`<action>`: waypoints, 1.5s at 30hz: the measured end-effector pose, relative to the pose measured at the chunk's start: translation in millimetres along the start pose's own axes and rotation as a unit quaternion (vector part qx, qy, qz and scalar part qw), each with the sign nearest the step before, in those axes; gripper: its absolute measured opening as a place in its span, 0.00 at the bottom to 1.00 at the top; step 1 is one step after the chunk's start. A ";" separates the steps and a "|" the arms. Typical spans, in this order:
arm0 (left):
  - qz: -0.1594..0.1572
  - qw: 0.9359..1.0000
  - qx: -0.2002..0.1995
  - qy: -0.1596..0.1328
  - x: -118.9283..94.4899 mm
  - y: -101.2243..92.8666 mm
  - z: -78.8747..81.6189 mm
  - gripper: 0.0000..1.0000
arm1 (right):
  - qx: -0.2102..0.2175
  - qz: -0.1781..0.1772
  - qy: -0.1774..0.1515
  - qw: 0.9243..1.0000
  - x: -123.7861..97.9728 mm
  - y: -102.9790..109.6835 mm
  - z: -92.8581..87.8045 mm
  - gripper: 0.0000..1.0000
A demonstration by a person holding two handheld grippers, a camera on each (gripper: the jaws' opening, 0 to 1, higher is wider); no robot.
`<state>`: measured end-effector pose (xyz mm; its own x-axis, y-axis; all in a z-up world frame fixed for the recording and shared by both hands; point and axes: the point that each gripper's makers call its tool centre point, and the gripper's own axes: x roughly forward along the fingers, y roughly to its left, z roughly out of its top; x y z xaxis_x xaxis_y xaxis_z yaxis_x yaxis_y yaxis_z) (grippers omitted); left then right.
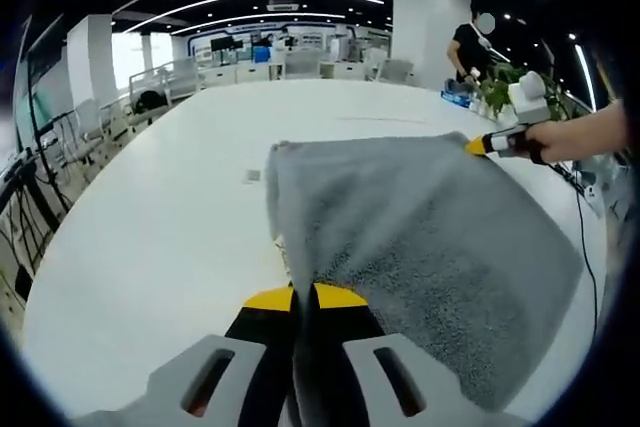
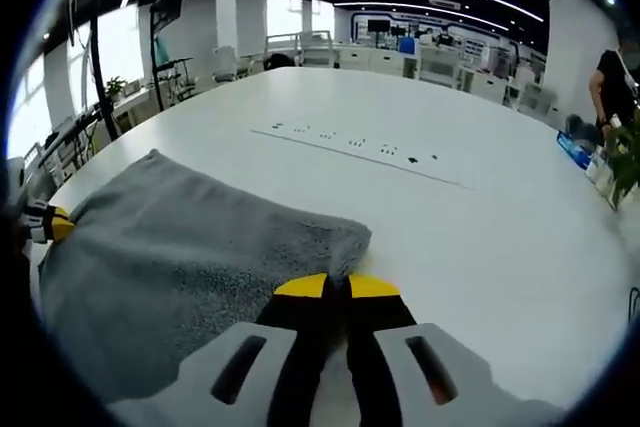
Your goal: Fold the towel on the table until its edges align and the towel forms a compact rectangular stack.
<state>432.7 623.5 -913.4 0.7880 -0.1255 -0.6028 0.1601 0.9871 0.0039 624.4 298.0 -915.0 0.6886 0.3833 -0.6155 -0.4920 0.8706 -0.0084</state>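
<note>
The grey towel [image 1: 430, 247] lies spread on the white table [image 1: 160, 237], and we hold it at two corners. In the left gripper view it runs from our jaws at 6 o'clock up toward 2 o'clock. There our left gripper [image 1: 304, 297] has its yellow-tipped jaws pressed together on the near edge of the cloth, pinching it. At 3 o'clock in that view our right gripper [image 1: 478, 145] bites the far corner, with a hand [image 1: 575, 137] behind it.

In the right gripper view the towel [image 2: 190, 257] fills the 8 o'clock side, and our right gripper [image 2: 337, 287] pinches its corner, jaws closed on it. The left gripper [image 2: 55, 224] shows at 9 o'clock on the opposite corner.

Beyond, at 1 o'clock in the left gripper view, a green plant [image 1: 500, 87] stands near the table's edge, with a person in black [image 1: 468, 47] behind it.
</note>
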 end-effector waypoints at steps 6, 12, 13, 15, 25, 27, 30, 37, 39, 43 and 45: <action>-0.026 0.999 0.020 -0.001 2.5 -38.8 7.3 0.05 | 0.016 -0.014 -0.003 1.000 -9.7 -30.7 -9.8 0.04; -0.049 0.998 0.035 -0.001 7.6 -69.7 13.6 0.05 | 0.046 -0.027 -0.005 0.999 -19.8 -59.2 -18.9 0.04; -0.052 0.998 0.036 -0.002 8.7 -73.9 14.7 0.05 | 0.045 -0.030 -0.004 0.999 -22.1 -64.6 -20.9 0.04; -0.059 0.997 0.040 -0.003 13.3 -80.6 15.9 0.05 | 0.040 -0.035 -0.002 0.999 -25.9 -73.4 -24.4 0.04; -0.091 0.993 0.070 -0.010 26.0 -121.8 22.5 0.05 | 0.015 -0.057 0.017 0.998 -43.4 -109.6 -36.9 0.04; -0.093 0.993 0.076 -0.013 26.9 -126.5 23.1 0.05 | 0.016 -0.061 0.018 0.998 -47.5 -117.0 -39.5 0.04; -0.097 0.992 0.077 -0.013 28.2 -132.8 24.3 0.05 | -0.001 -0.066 0.018 0.998 -50.4 -120.7 -40.8 0.04; -0.098 0.991 0.090 -0.011 29.5 -135.6 23.7 0.05 | -0.013 -0.066 0.019 0.998 -52.0 -119.1 -39.7 0.04; -0.097 0.991 0.090 -0.011 29.6 -135.5 23.6 0.05 | -0.013 -0.066 0.015 0.998 -52.5 -118.8 -39.8 0.03; -0.093 0.991 0.094 -0.009 30.2 -135.3 23.0 0.05 | -0.025 -0.067 0.020 0.997 -52.8 -117.4 -38.8 0.04; -0.094 0.992 0.090 -0.005 30.7 -134.8 23.5 0.05 | -0.017 -0.063 0.029 0.997 -50.8 -120.2 -38.4 0.04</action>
<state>449.3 484.3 -913.7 0.7396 -0.3068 -0.5991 0.4070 0.9128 0.0351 628.0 162.0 -913.0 0.7153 0.2514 -0.6520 -0.4211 0.8997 -0.1151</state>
